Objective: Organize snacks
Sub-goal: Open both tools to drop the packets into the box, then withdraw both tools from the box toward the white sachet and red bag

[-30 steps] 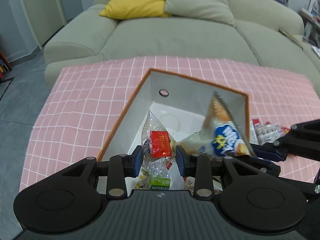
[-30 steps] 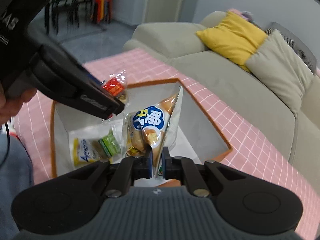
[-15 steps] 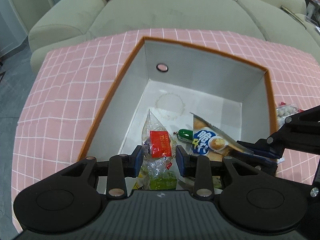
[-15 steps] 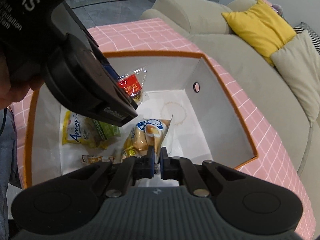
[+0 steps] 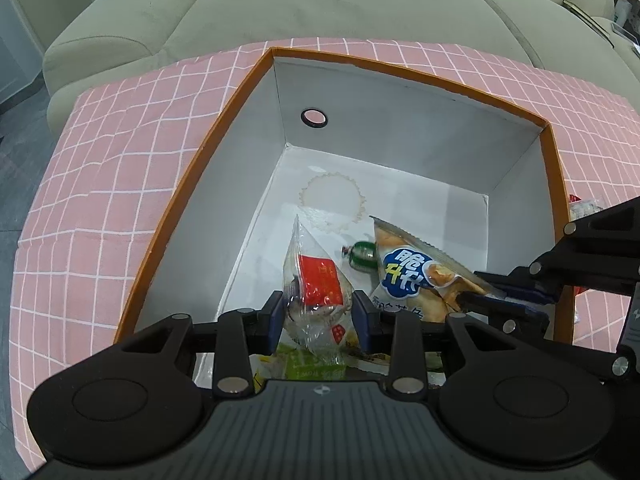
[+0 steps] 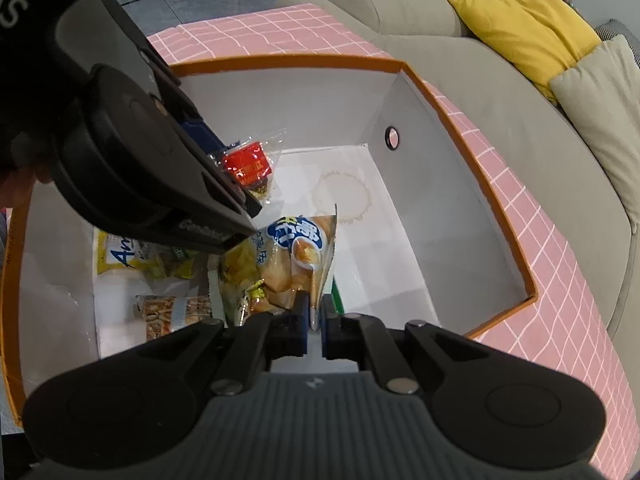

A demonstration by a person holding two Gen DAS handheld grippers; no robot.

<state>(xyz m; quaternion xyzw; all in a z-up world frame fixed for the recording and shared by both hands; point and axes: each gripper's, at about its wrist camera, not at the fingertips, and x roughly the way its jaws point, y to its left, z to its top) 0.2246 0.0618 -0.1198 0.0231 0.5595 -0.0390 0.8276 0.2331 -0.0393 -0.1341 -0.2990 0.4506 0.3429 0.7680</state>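
An orange-rimmed white box stands open on the pink checked cloth. My left gripper reaches down into it, and its jaws are opening with a clear packet with a red label upright between the pads, which still touch it. My right gripper is shut on the edge of a blue-and-orange chip bag, low in the box beside the left gripper. In the right wrist view the left gripper and its red-labelled packet show at upper left.
On the box floor lie a yellow packet, a nut bar and a small green tube. More snacks lie on the cloth right of the box. A beige sofa with a yellow cushion stands behind.
Both grippers have sunk from above the box rim down into the box, carrying the clear packet and the chip bag. The chip bag now lies low, near the box floor.
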